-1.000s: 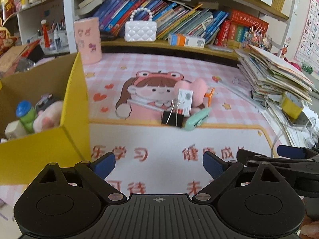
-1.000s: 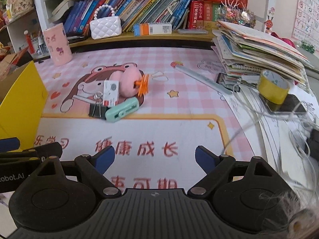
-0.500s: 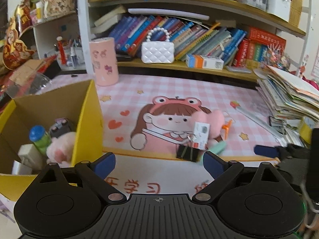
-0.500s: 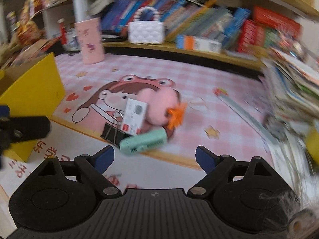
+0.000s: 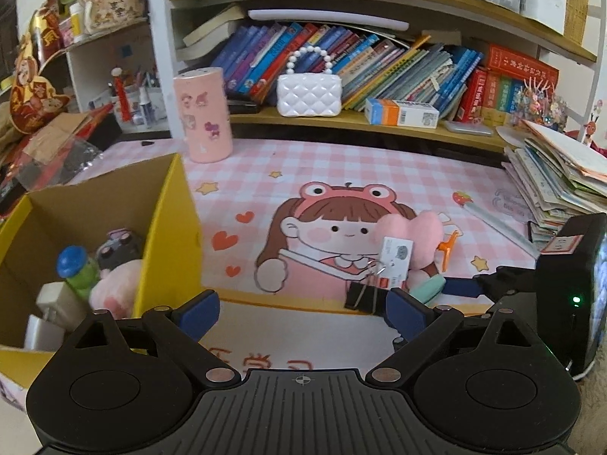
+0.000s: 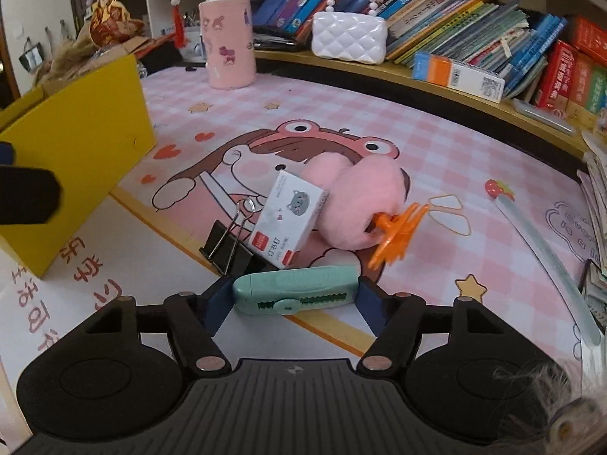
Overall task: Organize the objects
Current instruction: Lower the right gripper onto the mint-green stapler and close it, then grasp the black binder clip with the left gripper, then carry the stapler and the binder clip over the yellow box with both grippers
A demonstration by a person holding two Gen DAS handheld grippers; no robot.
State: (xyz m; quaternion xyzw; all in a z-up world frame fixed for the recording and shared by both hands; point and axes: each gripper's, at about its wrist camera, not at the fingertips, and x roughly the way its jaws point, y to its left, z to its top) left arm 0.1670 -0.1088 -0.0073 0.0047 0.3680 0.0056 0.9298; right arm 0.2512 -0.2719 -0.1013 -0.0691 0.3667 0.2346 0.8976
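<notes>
On pink mat (image 6: pixel 436 144), mint cutter (image 6: pixel 299 290) lies between right tool (image 6: pixel 292 299) fingers.

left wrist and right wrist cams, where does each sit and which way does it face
Left wrist: on the left hand-held gripper, facing the bookshelf across the pink mat; yellow box to its left, own open fingers below.
Right wrist: on the right hand-held gripper, low over the mat, fingers either side of the mint utility knife.
Shared: binder clip, staple box, white handbag.

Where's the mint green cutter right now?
In the right wrist view the mint green cutter lies between the right gripper's open jaws, just before the black binder clip.
</notes>
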